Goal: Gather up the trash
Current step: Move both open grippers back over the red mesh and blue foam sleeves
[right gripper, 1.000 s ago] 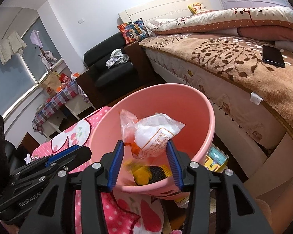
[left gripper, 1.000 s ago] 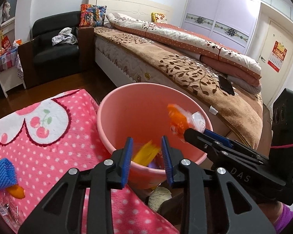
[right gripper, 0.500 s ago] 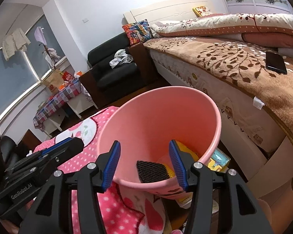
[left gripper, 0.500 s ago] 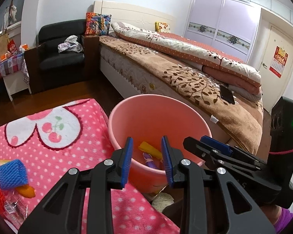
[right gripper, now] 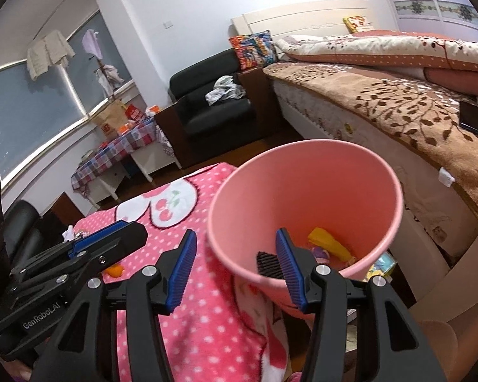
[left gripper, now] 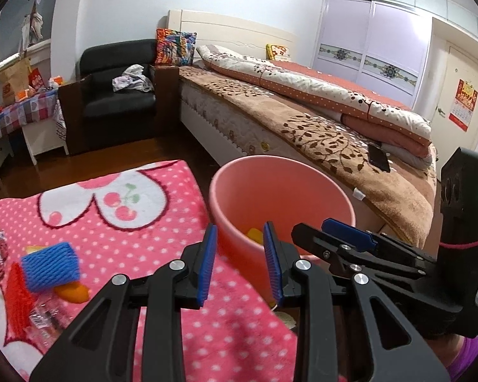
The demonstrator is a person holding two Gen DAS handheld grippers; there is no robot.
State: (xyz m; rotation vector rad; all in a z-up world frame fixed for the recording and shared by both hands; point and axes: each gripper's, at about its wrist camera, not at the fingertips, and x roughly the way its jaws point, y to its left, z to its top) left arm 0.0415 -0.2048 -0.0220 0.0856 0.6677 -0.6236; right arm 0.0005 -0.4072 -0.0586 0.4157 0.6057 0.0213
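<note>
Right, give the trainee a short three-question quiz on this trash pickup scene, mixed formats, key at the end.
1. True or false: the right gripper is holding a wrapper.
2. Which piece of trash lies on the pink blanket? A) blue foam net B) glass bottle C) newspaper
3. Fill in: the yellow wrapper lies inside the pink ____.

Key: 1 false, both grippers are open and empty, the left gripper included; 2 A; 3 bucket.

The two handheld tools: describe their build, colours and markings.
The left tool and right tool are black scissor-style frames with silver rivets and ribbed blue pads. The left's side reads "GenRobot.AI". The right's camera block shows a green light and a red band. A purple sleeve shows.
</note>
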